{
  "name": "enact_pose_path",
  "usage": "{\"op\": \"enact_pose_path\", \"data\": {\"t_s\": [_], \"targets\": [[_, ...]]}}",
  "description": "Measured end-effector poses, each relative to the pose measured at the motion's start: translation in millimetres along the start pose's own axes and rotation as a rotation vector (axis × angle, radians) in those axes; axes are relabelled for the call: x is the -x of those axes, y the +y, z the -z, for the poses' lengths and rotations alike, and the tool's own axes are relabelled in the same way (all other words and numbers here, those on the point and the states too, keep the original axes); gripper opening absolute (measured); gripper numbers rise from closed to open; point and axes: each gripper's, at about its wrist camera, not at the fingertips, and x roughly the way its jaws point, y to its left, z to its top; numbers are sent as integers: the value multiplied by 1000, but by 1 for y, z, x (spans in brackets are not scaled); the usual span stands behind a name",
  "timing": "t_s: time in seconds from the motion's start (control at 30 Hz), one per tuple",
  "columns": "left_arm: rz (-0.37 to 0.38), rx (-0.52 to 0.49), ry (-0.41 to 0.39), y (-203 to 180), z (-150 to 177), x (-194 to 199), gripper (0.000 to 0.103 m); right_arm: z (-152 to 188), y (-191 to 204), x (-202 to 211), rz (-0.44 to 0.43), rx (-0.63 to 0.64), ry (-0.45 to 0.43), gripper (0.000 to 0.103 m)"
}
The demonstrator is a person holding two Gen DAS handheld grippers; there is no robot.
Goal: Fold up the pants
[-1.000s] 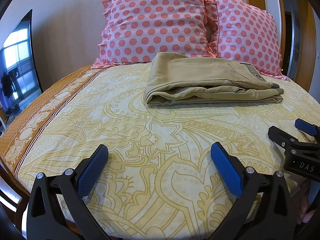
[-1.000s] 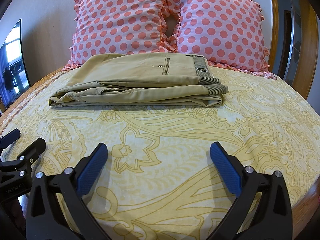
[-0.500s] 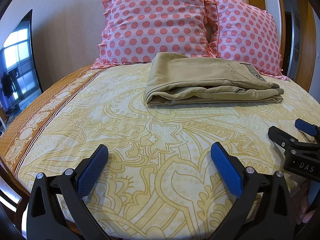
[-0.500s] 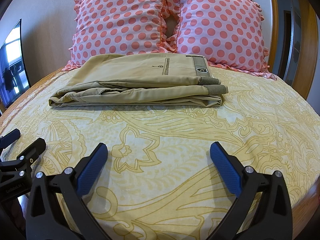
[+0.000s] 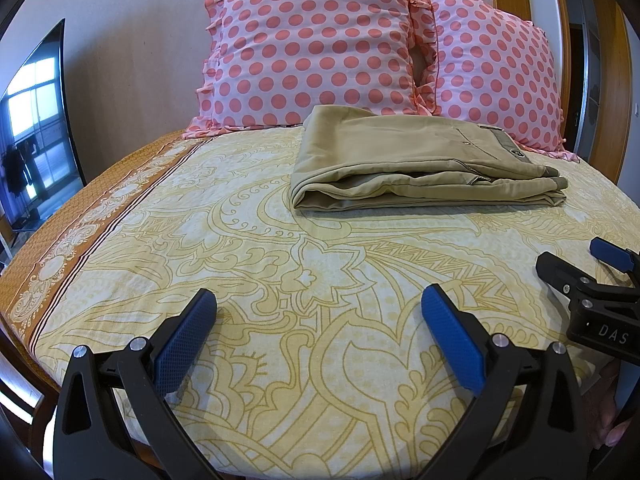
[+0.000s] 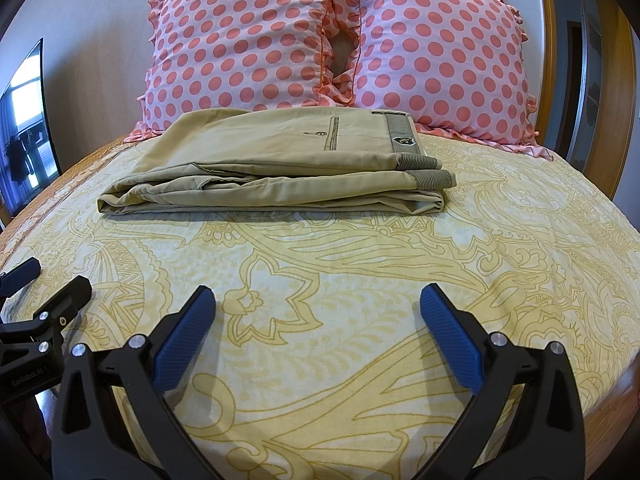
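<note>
Pants [image 6: 276, 168] lie folded into a flat, layered rectangle on the yellow patterned bedspread [image 6: 340, 280], toward the head of the bed, just in front of two pink polka-dot pillows [image 6: 248, 40]. Long axis runs left to right across the bed, crosswise to both cameras' line of sight. Waistband end points to the right: grey ribbed band and a small dark badge sit at that end in the right wrist view. Rounded fold sits at the left end, clearest in the left wrist view, pants [image 5: 416, 164]. Fabric is khaki tan, smooth on top, with a welt pocket and button on the upper face. Several layers are stacked; edges along the near side are roughly aligned, the lowest layer sticking out slightly at the right.

Left gripper [image 5: 318, 334] is over the near part of the bedspread, jaws spread wide, blue pads [image 5: 184, 344] well apart, nothing between them. Right gripper [image 6: 318, 334] likewise spread wide with nothing between its blue pads [image 6: 452, 344]. Both are well apart from the pants. Each gripper appears at the edge of the other's view, side by side. Dark TV screen [image 5: 36, 128] stands at left beside the bed; wooden frame [image 6: 616, 92] at right.
</note>
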Motion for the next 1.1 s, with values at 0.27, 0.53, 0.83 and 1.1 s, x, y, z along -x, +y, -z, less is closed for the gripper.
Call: {"op": "enact_pose_path", "data": {"t_s": [0.27, 0.53, 0.83, 1.1], "targets": [[-1, 1, 2, 0, 0, 0, 102, 0, 0, 0, 1, -1, 0, 101], [0, 3, 15, -1, -2, 1, 102, 0, 0, 0, 1, -1, -1, 101], [5, 3, 8, -3, -2, 1, 102, 0, 1, 0, 2, -1, -2, 101], [4, 3, 7, -4, -1, 1, 102, 1, 1, 0, 2, -1, -2, 101]]}}
